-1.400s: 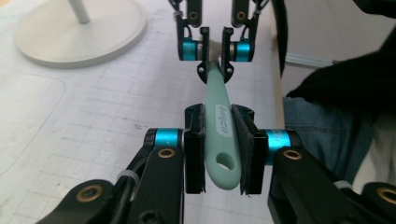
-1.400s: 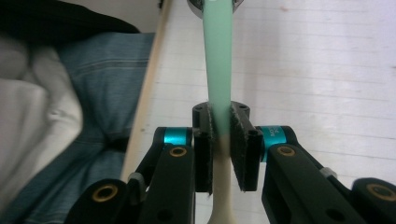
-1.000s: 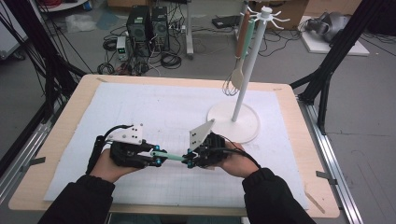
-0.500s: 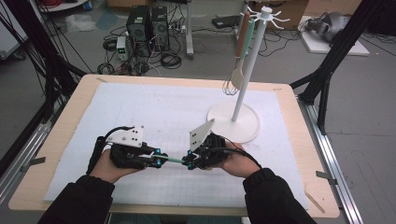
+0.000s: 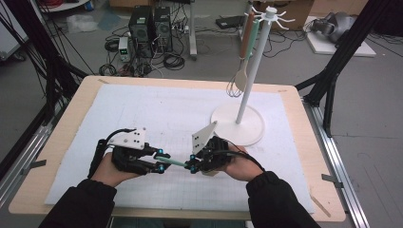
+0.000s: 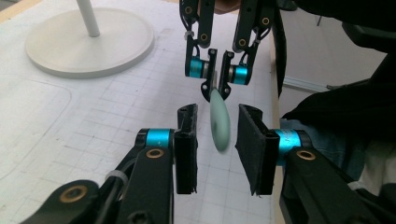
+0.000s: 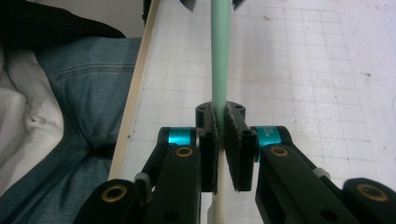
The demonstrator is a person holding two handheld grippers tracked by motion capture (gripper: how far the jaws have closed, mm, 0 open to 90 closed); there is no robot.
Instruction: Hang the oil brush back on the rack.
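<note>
From the high view, a slim mint-green utensil handle point(image 5: 173, 163) lies level between the left gripper point(image 5: 160, 164) and the right gripper point(image 5: 192, 165), low over the white gridded mat point(image 5: 142, 114). In the left gripper view its rounded end points at the camera, between jaws that have just been opening and stand clear of it. In the right gripper view the pads point(image 7: 236, 140) clamp the handle, which runs straight away from them.

— Any lettering to read on the table or the tools?

— Only faint white print on the teal collar point(image 7: 267, 136) at lower right of the right gripper view, possibly letters; too blurred to make out. Nothing else is legible.
</note>
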